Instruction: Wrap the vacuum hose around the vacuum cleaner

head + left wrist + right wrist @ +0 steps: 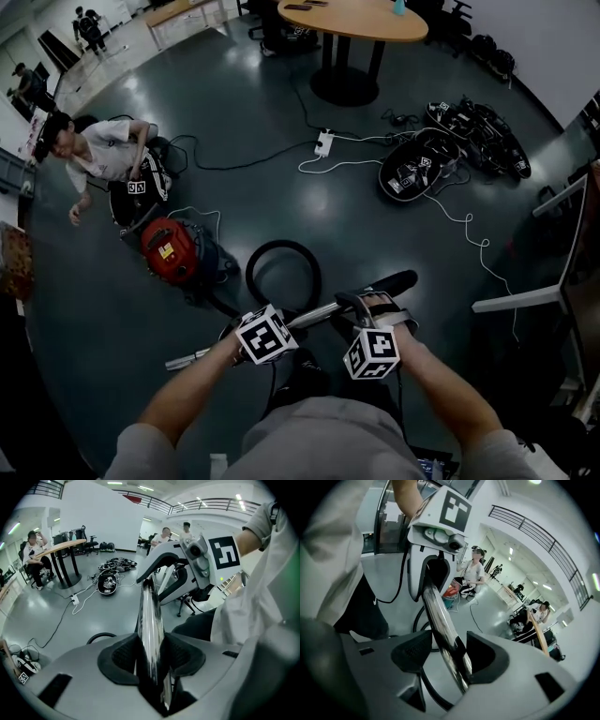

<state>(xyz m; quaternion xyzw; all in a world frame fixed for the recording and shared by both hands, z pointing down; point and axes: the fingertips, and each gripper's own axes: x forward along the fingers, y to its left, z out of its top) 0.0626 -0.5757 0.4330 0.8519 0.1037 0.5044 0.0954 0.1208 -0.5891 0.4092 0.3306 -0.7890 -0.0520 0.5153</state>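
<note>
Jaws of left gripper [150, 657] clenched on shiny chrome metal wand tube [151, 616]; jaws of right gripper [446, 656] stood slack around same tube. On grey floor [394, 234] lay black looped vacuum hose [281, 244], beside red canister vacuum cleaner [171, 248].

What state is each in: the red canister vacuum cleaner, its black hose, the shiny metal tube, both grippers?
Red canister vacuum cleaner: on the floor, hose not wrapped round it.
Black hose: looped on the floor beside it.
Shiny metal tube: raised, running through both grippers.
Left gripper: shut on the tube.
Right gripper: open, tube loose between its jaws.
</note>
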